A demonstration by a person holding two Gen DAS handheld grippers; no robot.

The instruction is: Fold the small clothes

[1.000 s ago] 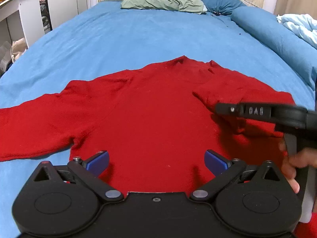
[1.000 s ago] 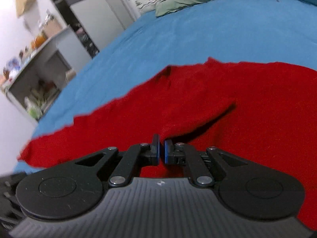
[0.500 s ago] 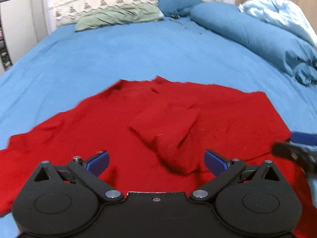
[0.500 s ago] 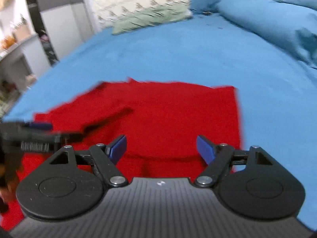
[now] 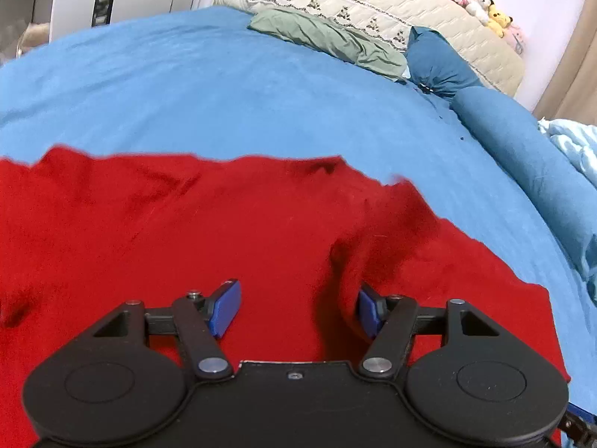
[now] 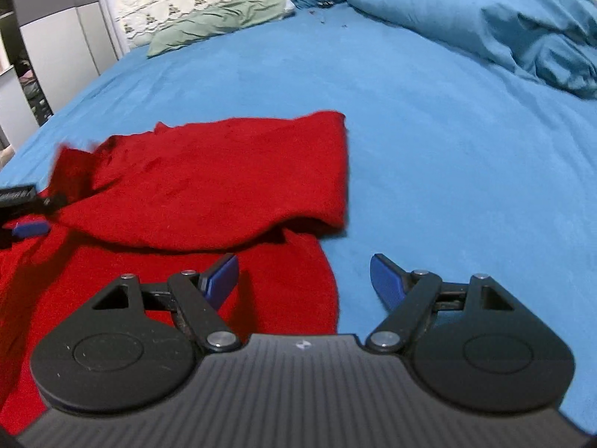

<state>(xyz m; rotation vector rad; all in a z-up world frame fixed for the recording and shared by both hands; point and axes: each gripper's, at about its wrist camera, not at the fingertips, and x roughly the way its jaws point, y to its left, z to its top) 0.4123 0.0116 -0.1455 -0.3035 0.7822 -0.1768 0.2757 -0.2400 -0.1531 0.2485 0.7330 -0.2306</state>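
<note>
red sweater (image 5: 231, 231) under spread left gripper (image 5: 294, 308), right gripper (image 6: 304, 282) agape at its edge

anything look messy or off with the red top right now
Slightly. The folded-in sleeve on the red sweater lies skewed, its lower edge lifted and casting a shadow rather than lying flat. Both the left claw and right claw are open, holding nothing.

We find no readable words, numbers or brand names anywhere; only a small pale emblem on the right gripper (image 6: 304, 283) housing, too small to read.
</note>
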